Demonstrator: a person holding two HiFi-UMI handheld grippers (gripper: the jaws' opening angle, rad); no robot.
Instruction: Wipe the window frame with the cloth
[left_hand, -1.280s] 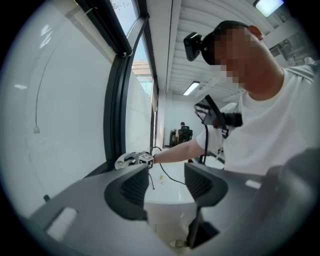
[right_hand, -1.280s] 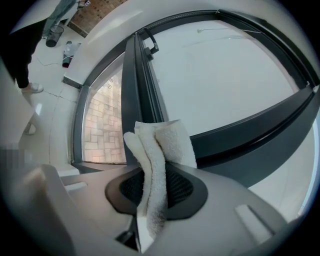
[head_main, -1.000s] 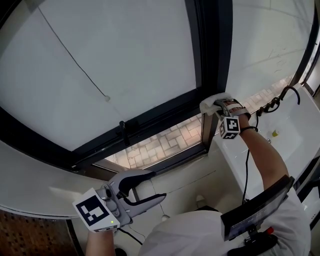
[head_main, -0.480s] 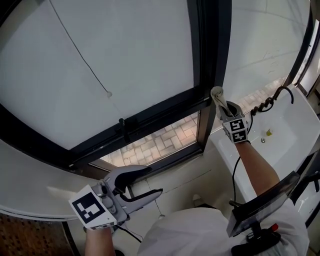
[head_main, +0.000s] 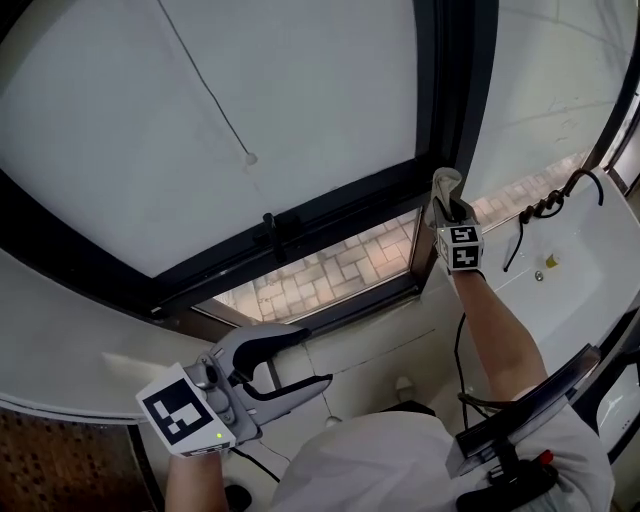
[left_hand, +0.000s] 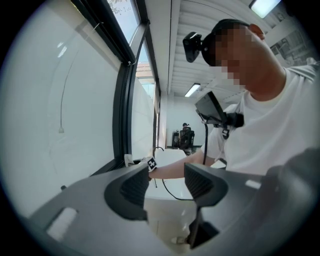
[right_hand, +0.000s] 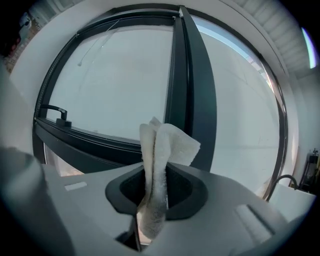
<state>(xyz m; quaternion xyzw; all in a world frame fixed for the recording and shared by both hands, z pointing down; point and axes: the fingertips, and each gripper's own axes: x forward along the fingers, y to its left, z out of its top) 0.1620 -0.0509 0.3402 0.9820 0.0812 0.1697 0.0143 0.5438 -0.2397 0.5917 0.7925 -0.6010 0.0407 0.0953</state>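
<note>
The dark window frame has an upright post (head_main: 455, 90) and a lower rail (head_main: 320, 215) that meet near the middle right of the head view. My right gripper (head_main: 447, 200) is shut on a white cloth (head_main: 443, 182), which touches the foot of the post at that corner. In the right gripper view the cloth (right_hand: 165, 145) stands folded between the jaws of the right gripper (right_hand: 157, 187), with the post (right_hand: 192, 85) just behind it. My left gripper (head_main: 315, 360) hangs low at the left, open and holding nothing. Its jaws (left_hand: 167, 185) are spread, far from the frame.
A latch handle (head_main: 268, 222) sits on the lower rail. A blind cord with a pull (head_main: 250, 157) hangs over the frosted pane. A white basin (head_main: 575, 285) with a dark hooked cable (head_main: 550, 205) lies to the right. Brick paving (head_main: 330, 270) shows through the lower glass.
My right gripper has turned the cloth from lying flat on the frame corner to standing upright against the post's foot. The left gripper has hardly moved.
</note>
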